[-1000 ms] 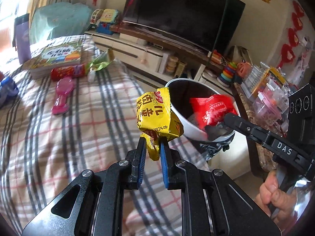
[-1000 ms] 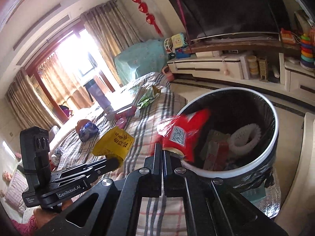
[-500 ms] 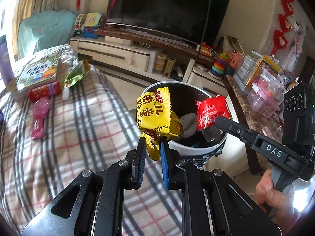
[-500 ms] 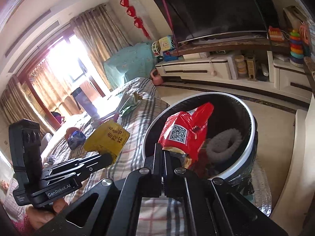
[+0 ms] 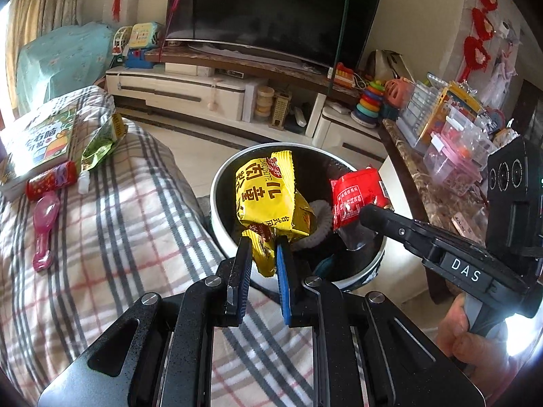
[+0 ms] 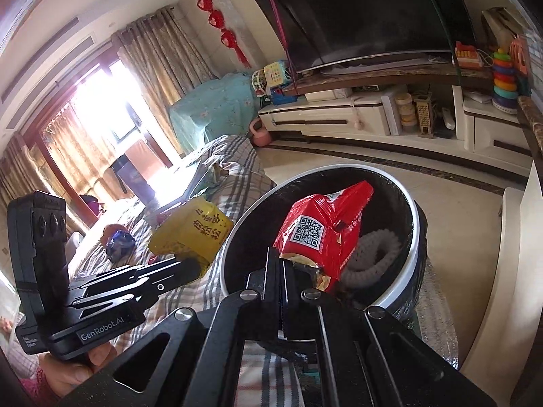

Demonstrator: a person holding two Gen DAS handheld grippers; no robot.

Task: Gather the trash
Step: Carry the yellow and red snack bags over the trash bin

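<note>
yellow wrapper (image 5: 271, 200) pinched in left claw (image 5: 264, 254), over bin (image 5: 220, 183)

"DAS" on right claw (image 5: 364, 212); "GenRobot.AI" on left claw (image 6: 195, 266)

Pinched between the left gripper's (image 5: 264, 254) jaws: snack packet (image 5: 268, 196), over the bin's (image 5: 220, 217) near rim. Right of those jaws: second packet (image 5: 356, 200), clamped in the right gripper (image 6: 283, 271), above the bin. Left of them: bedspread (image 5: 118, 237) under a spoon (image 5: 44, 227).
</note>
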